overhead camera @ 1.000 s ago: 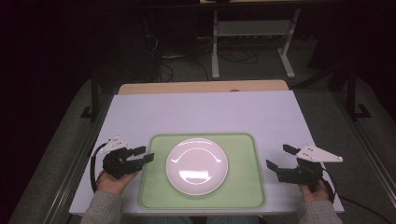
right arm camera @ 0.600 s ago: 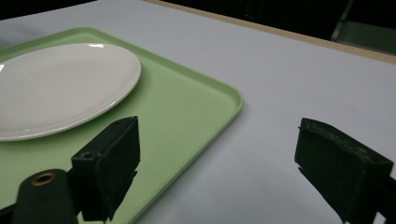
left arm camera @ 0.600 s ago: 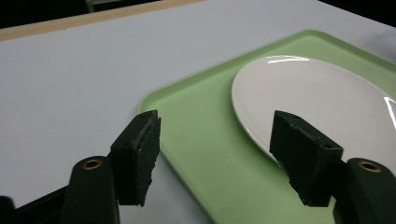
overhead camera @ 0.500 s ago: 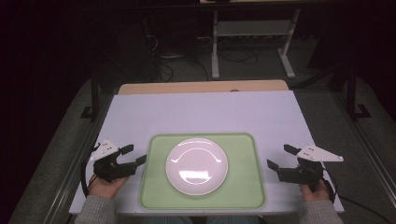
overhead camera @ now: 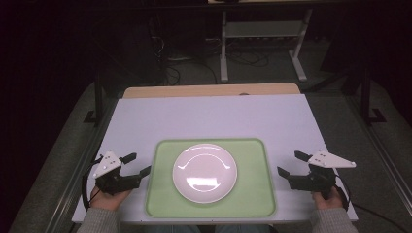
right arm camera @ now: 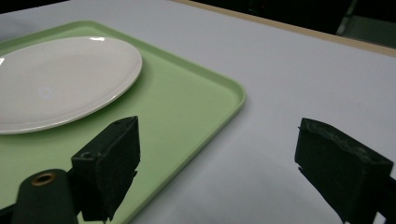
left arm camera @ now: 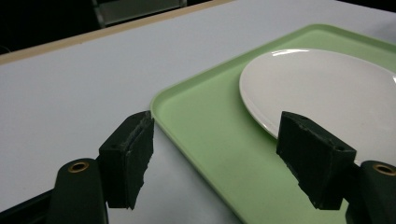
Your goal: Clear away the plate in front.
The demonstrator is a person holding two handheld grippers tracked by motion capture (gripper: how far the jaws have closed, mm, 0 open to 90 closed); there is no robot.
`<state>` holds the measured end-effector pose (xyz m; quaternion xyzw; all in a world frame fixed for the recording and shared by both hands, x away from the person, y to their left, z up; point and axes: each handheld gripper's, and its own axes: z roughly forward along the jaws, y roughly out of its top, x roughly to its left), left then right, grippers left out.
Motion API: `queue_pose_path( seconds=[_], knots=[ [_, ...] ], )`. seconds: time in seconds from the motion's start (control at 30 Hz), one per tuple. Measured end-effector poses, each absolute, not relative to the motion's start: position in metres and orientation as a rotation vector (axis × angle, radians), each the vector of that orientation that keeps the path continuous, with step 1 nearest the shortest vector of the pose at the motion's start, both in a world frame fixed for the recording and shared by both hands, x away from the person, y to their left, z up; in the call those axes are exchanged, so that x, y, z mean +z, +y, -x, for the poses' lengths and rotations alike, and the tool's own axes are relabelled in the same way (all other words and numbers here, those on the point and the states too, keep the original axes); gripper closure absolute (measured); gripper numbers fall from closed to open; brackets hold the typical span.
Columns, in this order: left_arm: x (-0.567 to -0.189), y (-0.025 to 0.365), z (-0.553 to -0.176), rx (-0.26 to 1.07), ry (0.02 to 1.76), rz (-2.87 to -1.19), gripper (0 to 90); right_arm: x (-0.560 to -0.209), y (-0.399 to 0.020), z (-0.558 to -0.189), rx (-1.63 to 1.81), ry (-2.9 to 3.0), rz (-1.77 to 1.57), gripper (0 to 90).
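The green tray (overhead camera: 252,199) lay on the near half of the white tabletop (overhead camera: 209,119), long side toward me, with a white plate (overhead camera: 205,172) resting flat in its middle. The plate was bare. I had the left tool (overhead camera: 138,165) just off the tray's left edge, and its jaws had just been opening; they stood wide with nothing between them. In the left gripper view, the tray's corner (left arm camera: 161,100) sat between the two pads, one pad over the tabletop and the other over the tray near the plate's rim (left arm camera: 261,116); I could not tell whether either touched. The right tool (overhead camera: 290,164) waited just off the tray's right edge, jaws wide and holding nothing. In the right gripper view, its left pad stood over the tray and its right pad over bare tabletop (right arm camera: 303,70).
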<state>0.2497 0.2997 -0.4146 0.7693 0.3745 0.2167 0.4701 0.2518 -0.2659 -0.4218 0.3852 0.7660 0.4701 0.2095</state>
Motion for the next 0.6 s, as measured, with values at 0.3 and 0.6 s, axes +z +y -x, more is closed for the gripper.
queue_pose_path(
  seconds=[0.3,0.6],
  knots=[
    [-0.4199,0.2955,-0.2543,0.516,0.930,-1.910,27.8,-0.4233,-0.2591,-0.2530,1.280,2.186,-1.027,13.3],
    [-0.4214,0.3011,-0.2563,0.490,0.952,-1.879,27.5,-0.4239,-0.2563,-0.2534,1.270,2.205,-1.007,13.3]
  ],
)
